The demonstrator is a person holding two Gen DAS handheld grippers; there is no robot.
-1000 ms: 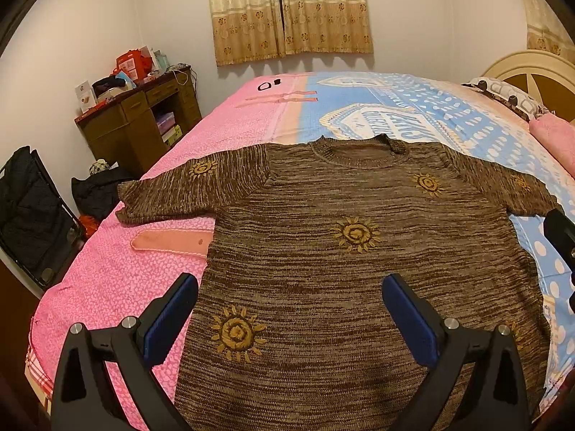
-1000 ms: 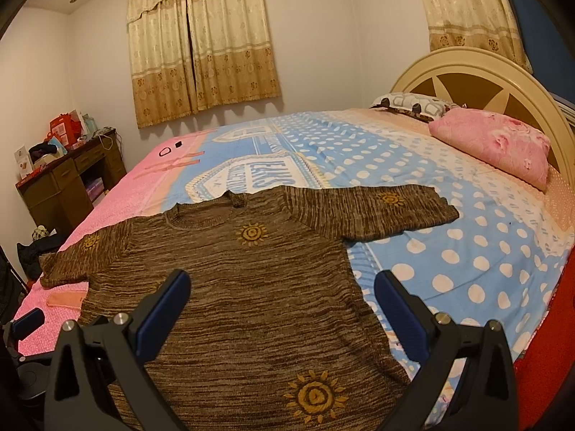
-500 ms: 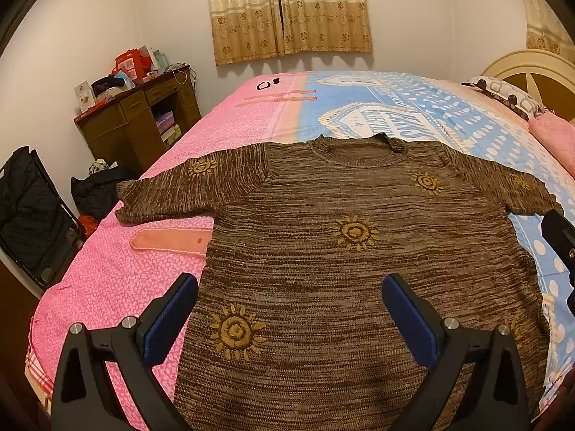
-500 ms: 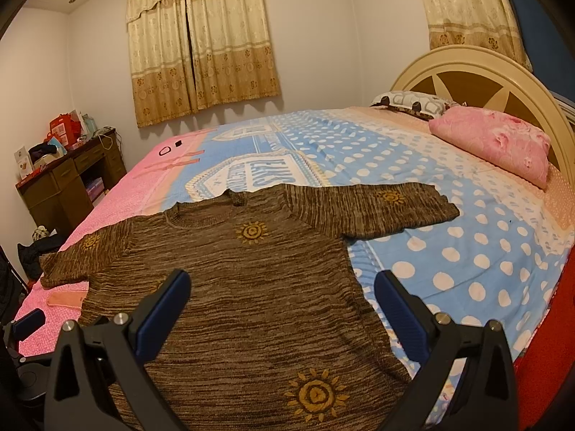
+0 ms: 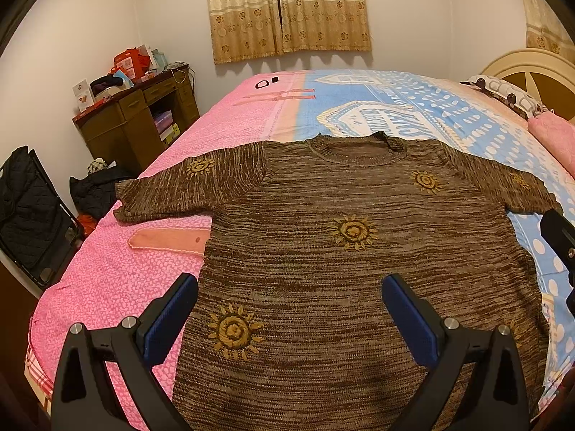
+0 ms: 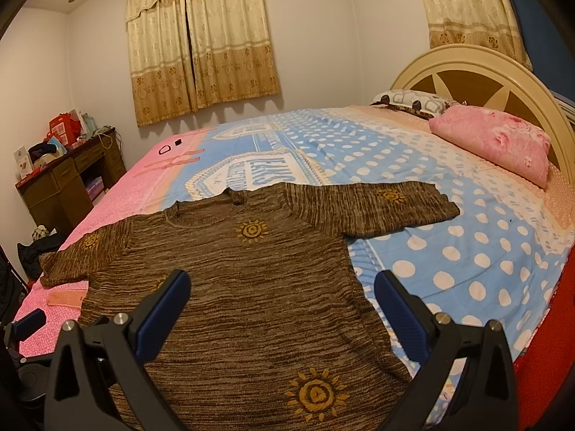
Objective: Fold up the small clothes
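Left gripper (image 5: 289,310) gapes over sun-patterned sweater (image 5: 352,251); bedsheet (image 6: 449,237) lettering illegible.

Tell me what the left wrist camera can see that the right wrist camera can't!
Only the left wrist view shows the black quilted bag by the wall. Only the right wrist view shows the whole pink pillow and the second curtain above the headboard. Both show the brown sweater lying flat on the bed, the wooden desk, and open grippers: the left gripper and the right gripper, neither holding anything.
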